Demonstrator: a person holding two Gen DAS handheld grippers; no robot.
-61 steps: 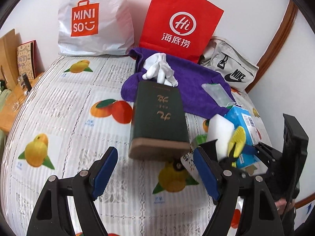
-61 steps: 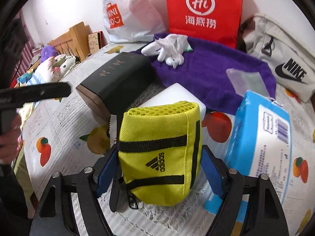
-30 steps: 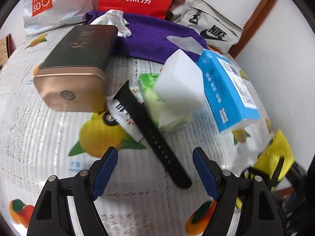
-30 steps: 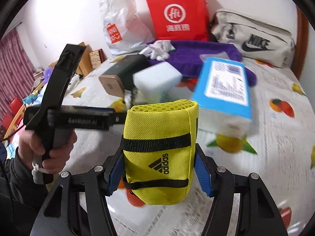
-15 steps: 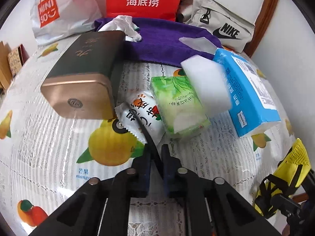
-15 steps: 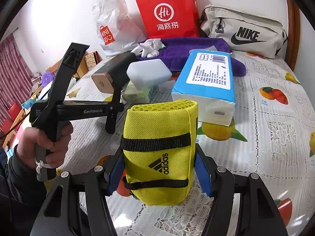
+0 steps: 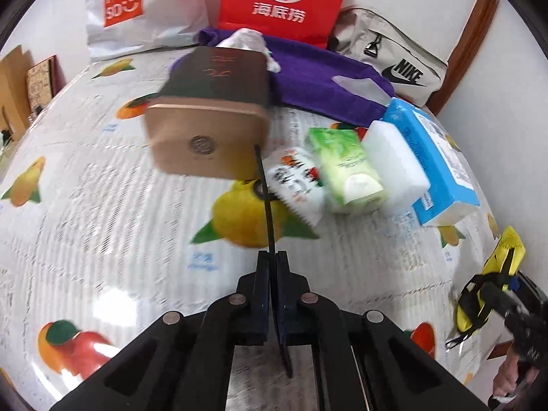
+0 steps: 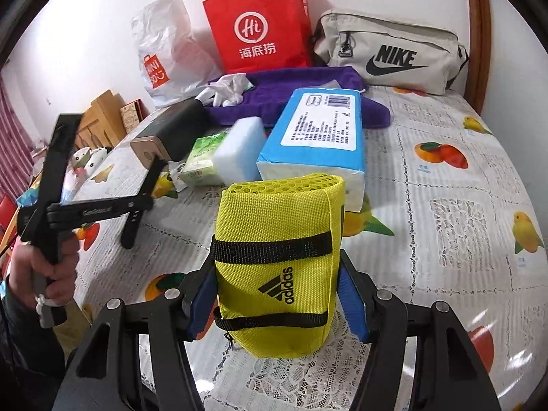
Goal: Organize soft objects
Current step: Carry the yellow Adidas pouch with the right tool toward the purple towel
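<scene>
Yellow pouch [image 8: 279, 267], upright with its mesh top uppermost, clamped between the blue pads [image 8: 351, 304] of the right gripper [image 8: 277, 303] and held above the fruit-print tablecloth [image 8: 445, 185]. In the left wrist view the same pouch appears at the far right edge [image 7: 493, 281], in that gripper's grip. Left gripper [image 7: 272, 267]: jaws pressed together on a thin black strap [image 7: 265, 202], which runs forward from the closed pads toward a dark box with a gold end [image 7: 209, 116]; its far end lies near that box and a small snack packet [image 7: 298, 181]. In the right wrist view the left gripper [image 8: 138, 205] points toward the box, carried by a hand [image 8: 51, 274] wrapped around its handle at the left edge, wrist low. Row on the cloth beside the box: snack packet, green tissue pack [image 7: 346, 171], white sponge block [image 7: 394, 161], blue tissue pack [image 7: 438, 167], each touching the next. Behind them: purple towel [image 8: 308, 82] bearing white gloves [image 8: 227, 89], red paper bag [image 8: 257, 24], white plastic bag [image 8: 167, 51], grey waist bag [image 8: 390, 54].
</scene>
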